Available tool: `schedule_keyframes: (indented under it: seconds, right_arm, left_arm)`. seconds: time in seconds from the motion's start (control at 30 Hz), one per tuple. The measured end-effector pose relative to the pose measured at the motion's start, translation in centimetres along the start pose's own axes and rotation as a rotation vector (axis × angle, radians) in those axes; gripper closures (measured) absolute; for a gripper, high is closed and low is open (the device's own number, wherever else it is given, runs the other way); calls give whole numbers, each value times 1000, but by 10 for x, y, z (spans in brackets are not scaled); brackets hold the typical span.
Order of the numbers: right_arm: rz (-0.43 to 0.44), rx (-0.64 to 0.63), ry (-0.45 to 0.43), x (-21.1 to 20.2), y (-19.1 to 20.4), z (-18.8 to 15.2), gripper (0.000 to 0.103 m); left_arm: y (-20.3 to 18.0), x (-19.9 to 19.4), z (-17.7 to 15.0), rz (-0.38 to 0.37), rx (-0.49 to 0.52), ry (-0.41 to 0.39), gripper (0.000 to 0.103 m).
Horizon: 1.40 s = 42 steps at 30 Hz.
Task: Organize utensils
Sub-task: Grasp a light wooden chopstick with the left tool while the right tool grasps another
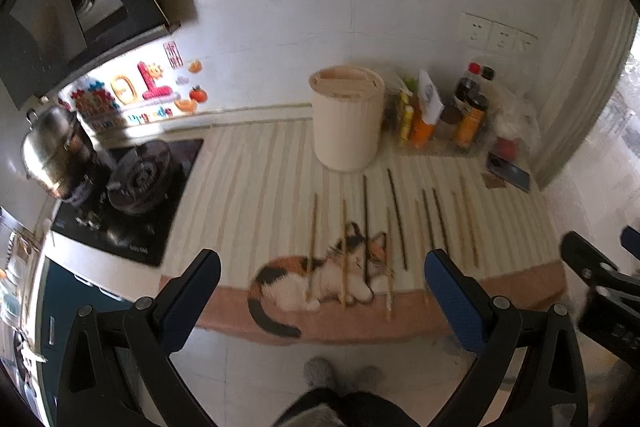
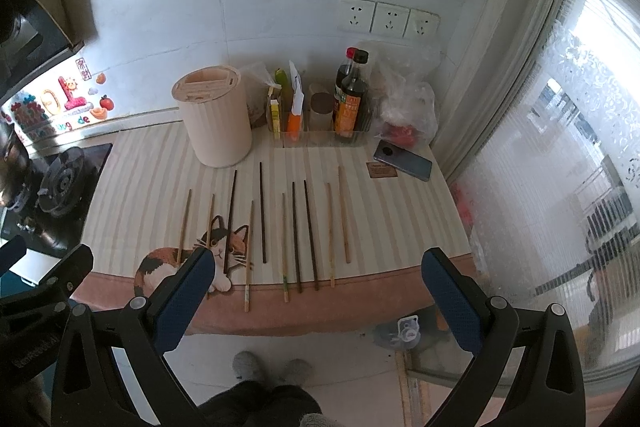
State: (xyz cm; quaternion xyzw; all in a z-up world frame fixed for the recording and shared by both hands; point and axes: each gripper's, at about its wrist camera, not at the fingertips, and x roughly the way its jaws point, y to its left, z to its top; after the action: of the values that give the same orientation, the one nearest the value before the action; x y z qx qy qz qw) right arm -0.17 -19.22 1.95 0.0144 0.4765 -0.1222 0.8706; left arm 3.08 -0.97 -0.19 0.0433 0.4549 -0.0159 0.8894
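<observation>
Your chopsticks (image 2: 264, 215) lie in a loose row on the striped mat (image 2: 152, 187), ten or so thin sticks side by side, each with its long axis running from the near edge of the counter toward the back wall. Some are dark wood, some pale bamboo, and a few near ends overhang the pink border of the mat. They sit ahead of and below both tools, so any pick means coming down across a stick rather than along it. Your right gripper (image 2: 320, 303) hangs over the near edge with its blue-padded fingers spread wide and nothing between them; the middle and right-hand sticks fall inside its span, so it looks the better placed for those. Your left gripper (image 1: 322, 301) is likewise wide apart and empty, centred over the cat picture (image 1: 320, 275) where the leftmost pale sticks cross it. Behind the row stands the cream cylindrical holder (image 2: 214, 119), smooth-sided with a slotted wooden lid, which I take to be the destination. Beyond it are sauce bottles (image 2: 352, 99) and a phone (image 2: 402, 159) lying flat; a gas stove (image 1: 140, 183) sits to the left. Thin round sticks on fabric will likely roll, so pinch near mid-length.
</observation>
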Motion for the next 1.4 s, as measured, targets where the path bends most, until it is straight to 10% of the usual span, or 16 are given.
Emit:
schedule_keyframes:
  seconds: [0.37,0.57,0.8,0.97,1.07,1.2,1.4]
  right_arm:
    - [104,24,34,88,5,-5,6]
    - [127,-10,145,164,31,-11,29]
    - [167,37,331,267,67,-23,58]
    - [136,60,434,318,87,-29,59]
    - [130,85,487,337,92,-29,59]
    - [128,110,519,352,97,-24,59]
    - [150,79,522,361,132,-9,59]
  left_arm:
    - [30,116,-4,179,-45,88,0]
    - [45,202,-17,110,-62,260,3]
    - [34,312,-35,-13,-1,482,44]
    - [27,360,-44,-54,16,560,49]
    - [21,367,-41,-83,29,522,53]
    - [10,372,-41,-102,84,491,95]
    - [35,371,-53,-55,51,511,98]
